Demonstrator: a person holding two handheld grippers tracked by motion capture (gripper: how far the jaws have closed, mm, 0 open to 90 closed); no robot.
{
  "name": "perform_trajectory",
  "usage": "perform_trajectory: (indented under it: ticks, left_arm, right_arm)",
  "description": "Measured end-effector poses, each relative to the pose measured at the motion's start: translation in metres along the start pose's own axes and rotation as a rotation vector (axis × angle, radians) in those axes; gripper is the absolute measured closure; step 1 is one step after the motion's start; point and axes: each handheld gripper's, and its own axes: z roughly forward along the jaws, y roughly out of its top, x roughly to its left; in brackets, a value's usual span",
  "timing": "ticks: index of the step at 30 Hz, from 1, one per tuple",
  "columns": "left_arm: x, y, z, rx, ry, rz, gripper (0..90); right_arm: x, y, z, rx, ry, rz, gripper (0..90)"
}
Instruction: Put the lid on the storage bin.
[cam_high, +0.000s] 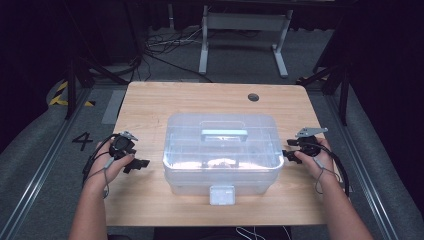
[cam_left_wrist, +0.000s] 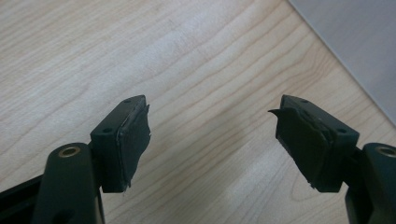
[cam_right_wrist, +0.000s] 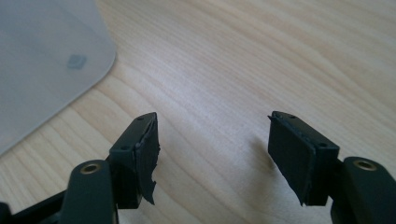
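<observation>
High view, left tongs (cam_high: 142, 163): held in the person's left hand (cam_high: 112, 160), just left of the box, jaws pointing toward its left wall, apart from it.
Left gripper view, left tongs (cam_left_wrist: 212, 135): jaws spread wide, nothing between them but bare wood; the pads (cam_left_wrist: 133, 140) look torn and ragged at their edges.
High view, right tongs (cam_high: 287, 155): held in the person's right hand (cam_high: 315, 157), just beside the box's right wall; whether they touch it is hard to tell.
Right gripper view, right tongs (cam_right_wrist: 212, 149): jaws spread, empty; frayed pad (cam_right_wrist: 147, 161) on the left jaw.
Box (cam_high: 222, 152): clear plastic, lid on, standing in the middle of the surface (cam_high: 150, 105), handle (cam_high: 224, 134) flat on top, front latch (cam_high: 222, 195) at the near side.
Hard to make out: the contents are blurred by glare on the lid; only a dim shape shows inside.
Cut off: in the right gripper view just a rounded corner of the box (cam_right_wrist: 46, 60) shows at upper left; in the left gripper view a grey slice (cam_left_wrist: 355, 46) shows at upper right, unclear what it is.
Edges: the box's front sits near the surface's near edge; a round hole (cam_high: 253, 97) lies near the far edge.
Open room: bare wood on both sides of the box and behind it.
Beyond: grey floor (cam_high: 45, 150), cables (cam_high: 165, 47) and a white frame (cam_high: 240, 35) past the far edge.
</observation>
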Motion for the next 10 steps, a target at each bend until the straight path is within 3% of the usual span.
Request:
perform_trajectory:
  ticks: [3, 10]
  left_arm:
    - [-0.0011, 0.0, 0.0018, 0.013, -0.026, 0.007, 25.9]
    - [-0.0001, -0.0001, 0.0026, 0.019, -0.034, 0.007, 25.6]
  right_arm:
    - [0.0025, -0.0015, 0.0008, 0.003, 0.01, -0.006, 33.4]
    - [0.0043, 0.0003, -0.003, -0.026, 0.004, -0.017, 33.3]
